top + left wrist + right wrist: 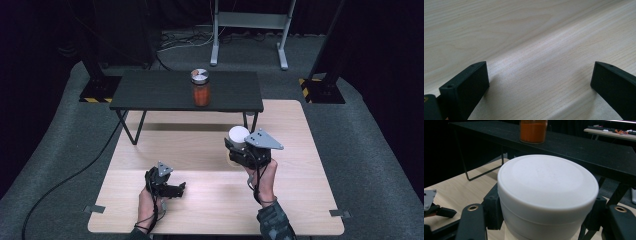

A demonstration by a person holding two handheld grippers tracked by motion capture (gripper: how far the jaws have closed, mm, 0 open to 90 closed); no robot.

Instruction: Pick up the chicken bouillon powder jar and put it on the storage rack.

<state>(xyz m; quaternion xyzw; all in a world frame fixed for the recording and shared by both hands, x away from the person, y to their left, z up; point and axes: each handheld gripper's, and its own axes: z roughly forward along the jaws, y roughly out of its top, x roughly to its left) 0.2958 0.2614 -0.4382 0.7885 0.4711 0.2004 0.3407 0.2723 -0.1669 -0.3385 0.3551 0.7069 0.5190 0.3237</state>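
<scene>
Two grippers on screen right now, and only one is doing anything. My right gripper has its fingers clamped on a white lidded jar, one finger on each side of the body just under the lid. That low grip makes sense to me: squeeze the lid and it might pop or twist off, while the body gives a firm hold. The jar sits upright over the middle-right part of the light wooden table, in front of the small black side table. From the high view I can't tell if its base is touching the wood or just above it.

My left gripper is parked near the front edge, fingers spread wide with nothing between them, hovering low over bare wood. I reckon it's just staying out of the way.

Up on the black side table stands a glass jar of orange stuff with a metal lid. My guess is the white jar goes up beside it, so I'd keep it level and clear that raised edge.
</scene>
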